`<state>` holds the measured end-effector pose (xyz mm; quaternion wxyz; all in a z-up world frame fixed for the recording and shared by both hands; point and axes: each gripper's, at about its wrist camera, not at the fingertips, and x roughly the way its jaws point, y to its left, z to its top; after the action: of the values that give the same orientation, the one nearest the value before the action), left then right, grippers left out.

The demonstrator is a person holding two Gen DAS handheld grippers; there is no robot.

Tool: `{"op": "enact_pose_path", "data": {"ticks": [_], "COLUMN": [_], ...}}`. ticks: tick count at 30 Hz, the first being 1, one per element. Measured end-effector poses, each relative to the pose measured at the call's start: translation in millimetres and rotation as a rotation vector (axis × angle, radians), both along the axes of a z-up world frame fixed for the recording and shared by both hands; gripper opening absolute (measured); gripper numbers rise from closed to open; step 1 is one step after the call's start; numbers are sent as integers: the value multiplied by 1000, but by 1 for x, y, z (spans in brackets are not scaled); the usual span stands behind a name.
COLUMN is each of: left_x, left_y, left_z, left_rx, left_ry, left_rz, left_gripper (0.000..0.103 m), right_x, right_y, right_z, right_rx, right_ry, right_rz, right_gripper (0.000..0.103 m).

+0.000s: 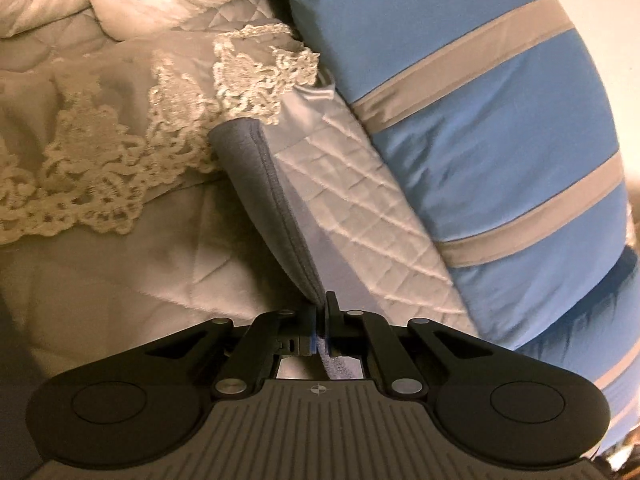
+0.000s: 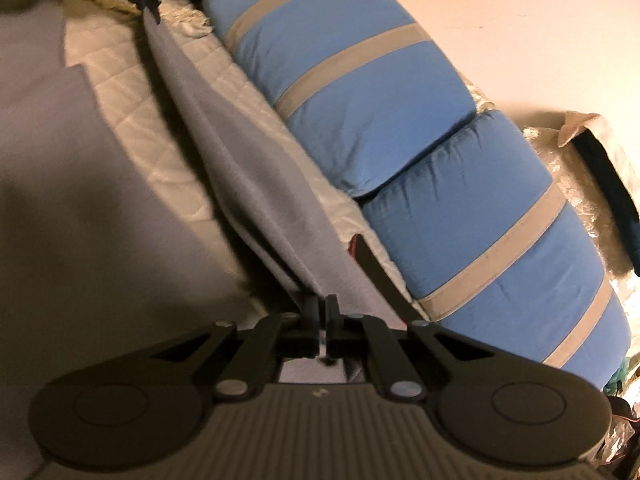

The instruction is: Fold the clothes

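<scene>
Grey cloth (image 2: pixel 248 184) is stretching between both grippers: left gripper (image 1: pixel 323 312) and right gripper (image 2: pixel 323 312) are each pinching an edge, beside blue pillows (image 2: pixel 360 112).

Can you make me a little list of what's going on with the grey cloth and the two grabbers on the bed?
place: quilted white bed cover
cloth: grey garment, edge stretched between both grippers
left hand-held gripper: shut on the garment
right hand-held gripper: shut on the garment
beside it: blue pillows with grey stripes
also there: lace-edged fabric
</scene>
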<state>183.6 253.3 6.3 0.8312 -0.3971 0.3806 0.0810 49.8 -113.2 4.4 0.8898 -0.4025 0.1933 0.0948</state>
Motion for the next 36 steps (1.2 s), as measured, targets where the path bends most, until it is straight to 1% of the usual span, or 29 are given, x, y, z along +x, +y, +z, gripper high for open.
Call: {"op": "enact_pose_path", "data": {"ticks": [2, 7, 9, 11, 12, 14, 16, 17, 18, 19, 21, 23, 24, 26, 28, 30, 32, 33, 34, 36], "left_x": [-2, -5, -6, -6, -5, -4, -5, -5, -7, -8, -13, -19, -21, -24, -27, -28, -32, -36, -39, -48], "left_y": [2, 11, 13, 14, 14, 13, 12, 11, 10, 9, 5, -3, -9, -27, -53, -80, -112, -126, -139, -168], "left_z": [-3, -14, -17, -19, -18, -17, -14, -11, -7, -3, 8, 20, 26, 38, 49, 57, 61, 62, 63, 63], "left_rx": [3, -20, -28, -28, -22, -10, 3, 16, 33, 56, 106, 141, 154, 192, 249, 297, 344, 367, 394, 485], "left_ry": [7, 36, 46, 56, 60, 69, 78, 87, 100, 110, 103, 79, 62, 13, -42, -90, -132, -148, -166, -218], "left_rz": [-7, 4, 11, 10, 6, -4, -9, -8, -6, -2, 1, -17, -41, -120, -224, -333, -443, -486, -523, -590], "left_gripper": [3, 3, 3, 3, 3, 6, 7, 9, 12, 20, 27, 29, 32, 36, 44, 47, 48, 51, 53, 56], "right_x": [-4, -9, -10, -11, -11, -11, -11, -11, -11, -11, -12, -12, -12, -11, -9, -6, -4, -3, -1, 1], "right_y": [1, 1, 0, -1, -2, -5, -7, -9, -9, -10, -10, -11, -11, -13, -15, -17, -19, -20, -22, -26], "right_z": [-3, -9, -9, -8, -7, -5, -1, 1, 2, 3, 6, 8, 9, 10, 11, 13, 14, 15, 15, 15], "right_rx": [-3, -3, 11, 46, 65, 97, 134, 153, 166, 175, 194, 210, 220, 249, 281, 318, 346, 360, 373, 406], "right_ry": [9, 28, 38, 56, 65, 70, 69, 69, 67, 60, 47, 49, 52, 72, 94, 120, 148, 165, 182, 218], "right_rz": [-1, -9, -17, -27, -36, -59, -78, -86, -91, -93, -96, -95, -97, -100, -109, -126, -149, -165, -185, -232], "right_gripper": [3, 3, 3, 4, 6, 24, 36, 40, 51, 66, 76, 79, 83, 85, 89, 92, 96, 100, 102, 103]}}
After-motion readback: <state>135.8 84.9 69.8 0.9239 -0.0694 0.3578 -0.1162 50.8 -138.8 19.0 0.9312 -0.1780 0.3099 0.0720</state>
